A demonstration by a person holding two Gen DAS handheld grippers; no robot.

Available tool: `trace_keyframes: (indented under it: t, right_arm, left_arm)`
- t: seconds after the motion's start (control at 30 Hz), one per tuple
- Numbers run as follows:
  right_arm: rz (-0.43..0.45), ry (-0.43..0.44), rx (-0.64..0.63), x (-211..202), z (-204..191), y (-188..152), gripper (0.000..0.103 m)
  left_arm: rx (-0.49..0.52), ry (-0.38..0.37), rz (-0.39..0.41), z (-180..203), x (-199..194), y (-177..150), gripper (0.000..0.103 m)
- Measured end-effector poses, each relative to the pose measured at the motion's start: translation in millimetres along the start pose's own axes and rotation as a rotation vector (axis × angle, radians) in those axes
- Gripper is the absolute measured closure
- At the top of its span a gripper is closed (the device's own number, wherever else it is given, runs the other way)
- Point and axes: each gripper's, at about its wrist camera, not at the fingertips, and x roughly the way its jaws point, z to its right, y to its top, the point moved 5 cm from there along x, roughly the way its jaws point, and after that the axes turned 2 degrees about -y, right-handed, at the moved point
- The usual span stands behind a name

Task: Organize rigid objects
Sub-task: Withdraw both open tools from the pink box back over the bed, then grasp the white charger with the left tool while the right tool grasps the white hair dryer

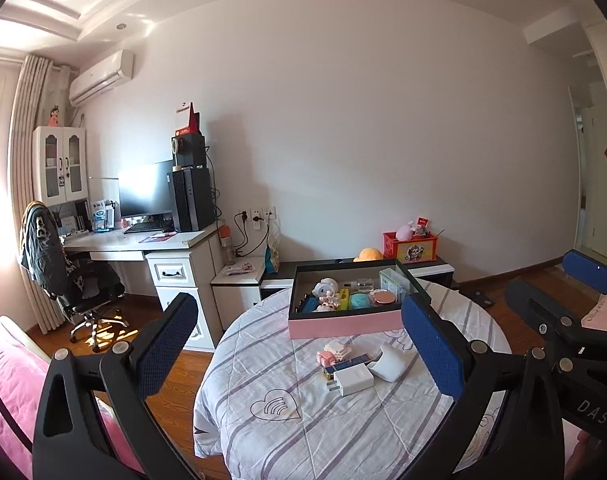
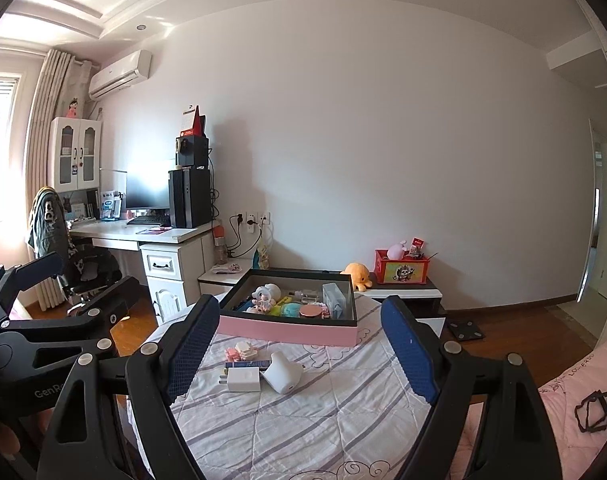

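Hovering: both grippers hang above the quilt-covered round table, neither touching anything.
Left gripper: fingers spread wide, released, nothing between the blue pads; it also shows at the left edge of the right wrist view.
Right gripper: jaws wide apart too, empty, blue pads framing the loose items from above.
Loose items: a tight little cluster near the middle of the quilt, well short of either gripper.
White charger: lying flat, prongs pointing left, at the front of the cluster.
White case: rounded, just right of the charger and touching it.
Blue bar: a slim dark blue thing lying behind the charger; what it is, I cannot tell.
Pink block toy: pink and white, at the back left of the cluster, nearest the box.
Pink box: open-topped, dark rim, sitting on the far side of the table just behind the cluster.
Inside the box: a white figure, a yellow item, a teal ball, a round pink compact and a pale blue box, packed close together.
Backdrop: a low cabinet behind the table carries an orange plush and a red crate.
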Motion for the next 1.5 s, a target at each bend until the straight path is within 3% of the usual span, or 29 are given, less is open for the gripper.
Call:
trace_keyframes:
  t: [0.4, 0.8, 1.03, 1.3, 1.5]
  right_arm:
    - [0.000, -0.008, 0.002, -3.4, -0.7, -5.0, 0.019]
    - [-0.073, -0.010, 0.014, 19.7, 3.7, -24.4, 0.019]
    - [-0.180, 0.000, 0.020, 56.1, 7.5, -54.9, 0.019]
    - [-0.365, 0.015, 0.040, 114.0, 18.7, -112.1, 0.019]
    - [-0.444, 0.009, 0.052, 144.6, 30.5, -136.6, 0.019]
  left_arm:
    - [-0.007, -0.002, -0.007, 2.6, 0.3, -4.5, 0.000]
    - [0.006, -0.006, -0.090, 6.8, 33.2, -24.3, 0.000]
    - [0.001, -0.042, -0.230, 11.1, 79.1, -62.6, 0.000]
    - [-0.002, -0.072, -0.432, 23.4, 136.9, -120.6, 0.000]
    - [-0.010, -0.097, -0.521, 37.0, 170.8, -145.4, 0.000]
